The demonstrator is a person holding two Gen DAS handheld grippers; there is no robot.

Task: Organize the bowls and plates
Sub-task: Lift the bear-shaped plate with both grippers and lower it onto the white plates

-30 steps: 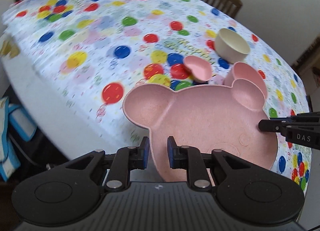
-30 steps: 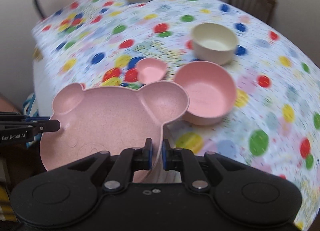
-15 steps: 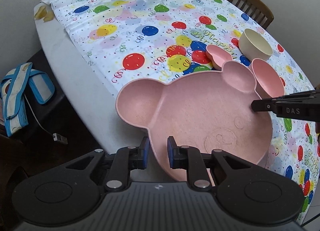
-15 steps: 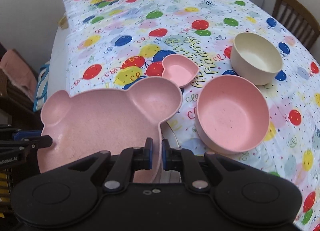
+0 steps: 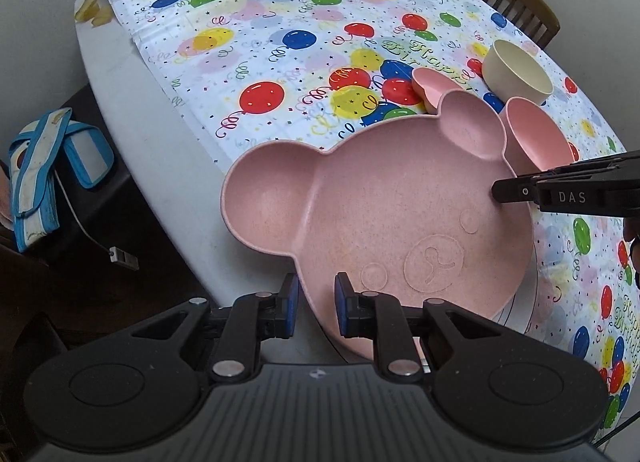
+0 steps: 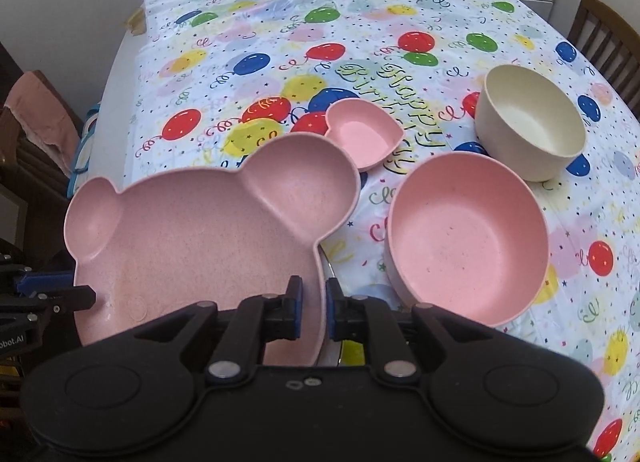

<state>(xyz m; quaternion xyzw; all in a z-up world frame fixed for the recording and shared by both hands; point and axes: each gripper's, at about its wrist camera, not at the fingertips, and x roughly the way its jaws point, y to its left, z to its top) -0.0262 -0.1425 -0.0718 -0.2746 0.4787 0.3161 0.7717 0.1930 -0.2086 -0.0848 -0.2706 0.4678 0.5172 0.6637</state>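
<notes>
Both tongs clamp the bear-shaped plate (image 5: 400, 213): left tongs (image 5: 316, 310) on its rim at lower centre, right tongs (image 6: 312, 310) likewise, jaws opening slightly. Beyond, right of frame, sit the pink bowl (image 6: 468, 238), heart dish (image 6: 362, 137) and cream bowl (image 6: 528, 125) on the surface (image 6: 280, 41).
</notes>
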